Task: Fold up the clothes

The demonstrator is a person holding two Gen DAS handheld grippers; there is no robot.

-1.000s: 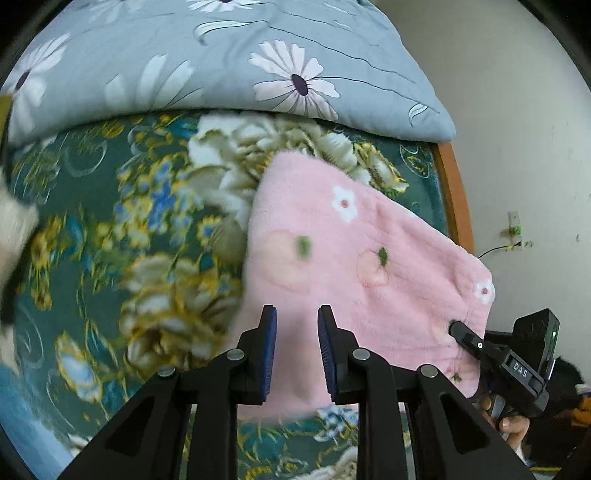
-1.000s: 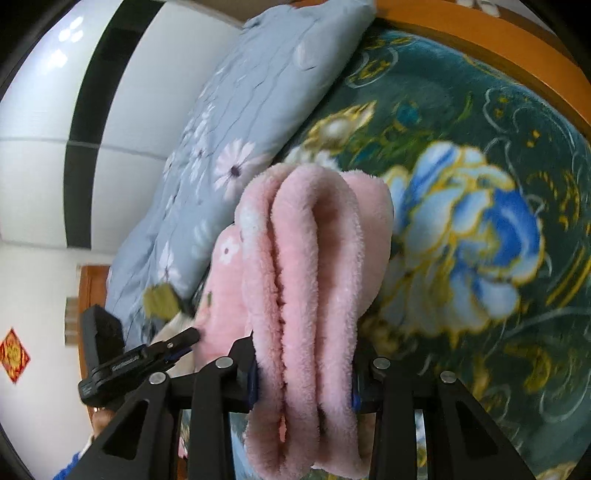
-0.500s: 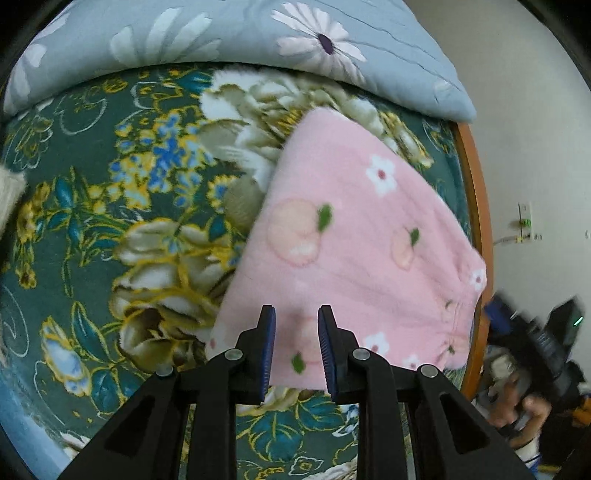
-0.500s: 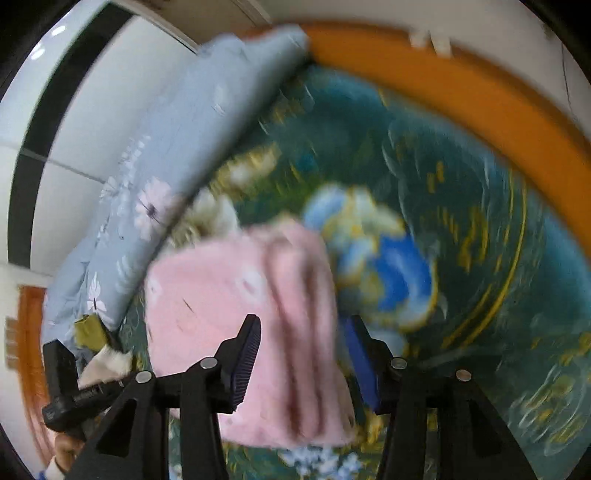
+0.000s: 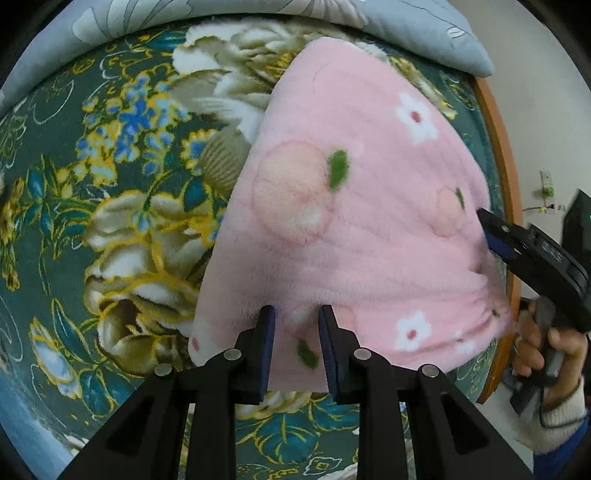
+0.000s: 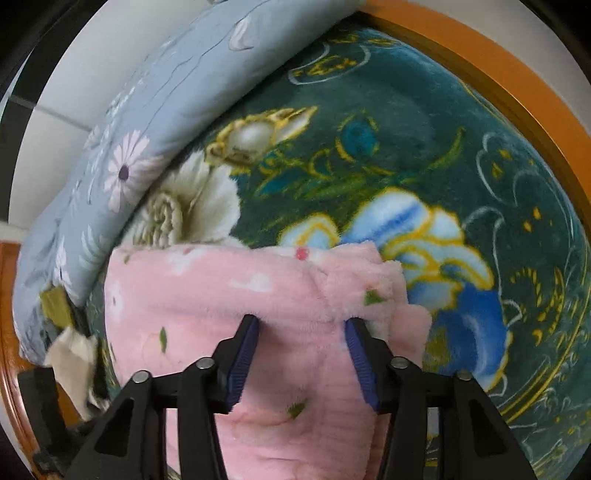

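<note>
Here, nearest you, your left gripper (image 5: 293, 317) has its jaws set narrowly apart over the near edge of the pink fleece garment (image 5: 354, 221); whether they pinch it, you cannot tell. Your right gripper (image 6: 301, 328) stands wide, straddling a thick layered end. The garment lies folded on the green floral blanket (image 5: 122, 192). Press layers flat, edges aligned. Beyond lies a grey quilt (image 6: 147, 122).

The folded garment (image 5: 362, 221) lies on the blanket (image 5: 110, 221) near the bed's right edge, beside the bed frame (image 5: 502, 184). The quilt (image 5: 406, 29) lies behind it, along the bed's far edge. Loose cloth (image 6: 70, 354) lies at the far-left corner.
</note>
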